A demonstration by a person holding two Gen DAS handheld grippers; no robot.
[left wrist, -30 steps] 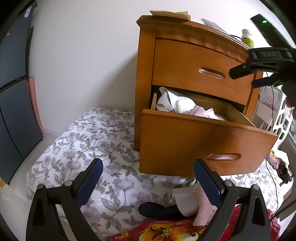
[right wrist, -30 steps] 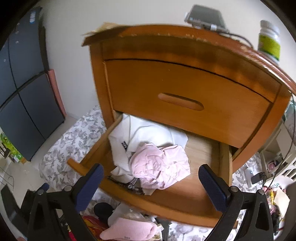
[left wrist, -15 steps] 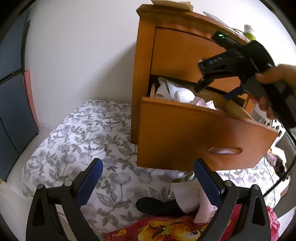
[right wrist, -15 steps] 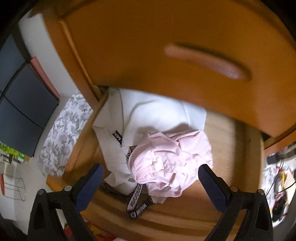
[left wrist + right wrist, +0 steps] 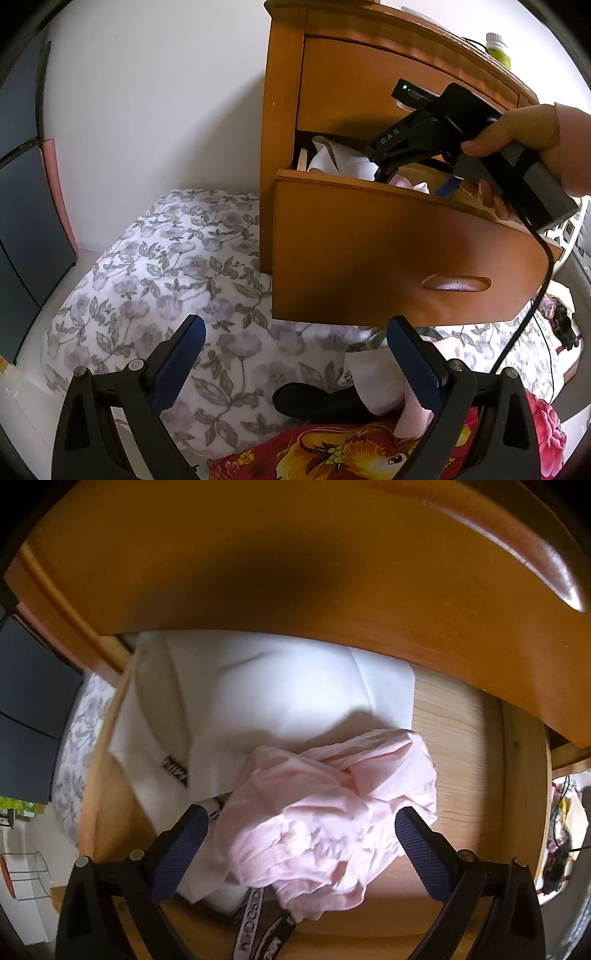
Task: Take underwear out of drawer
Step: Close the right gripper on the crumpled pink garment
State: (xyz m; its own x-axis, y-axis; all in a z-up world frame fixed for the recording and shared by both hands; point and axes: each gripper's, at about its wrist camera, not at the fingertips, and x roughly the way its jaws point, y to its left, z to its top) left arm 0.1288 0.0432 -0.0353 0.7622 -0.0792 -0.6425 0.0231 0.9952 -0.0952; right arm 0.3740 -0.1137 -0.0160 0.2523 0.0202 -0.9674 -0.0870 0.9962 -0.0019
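Observation:
The lower drawer (image 5: 388, 254) of a wooden nightstand stands pulled out. Inside it a crumpled pink underwear piece (image 5: 332, 819) lies on white folded cloth (image 5: 280, 698), with a black-and-white lettered waistband (image 5: 258, 926) near the drawer's front. My right gripper (image 5: 301, 819) is open, down in the drawer, its blue pads on either side of the pink piece. In the left wrist view a hand (image 5: 532, 136) holds the right gripper (image 5: 384, 173), whose tips dip into the drawer. My left gripper (image 5: 295, 339) is open and empty, low in front of the drawer.
A floral bedcover (image 5: 177, 280) lies left of the nightstand. Below the drawer front lie white and pink clothes (image 5: 384, 380), a black item (image 5: 314, 402) and red patterned cloth (image 5: 351, 450). A closed upper drawer (image 5: 369, 85) overhangs the open one. A green bottle (image 5: 498, 48) stands on top.
The right gripper has dropped from in front of the nightstand into the open drawer and now straddles the pink piece. The left gripper has drifted slightly and stays open.

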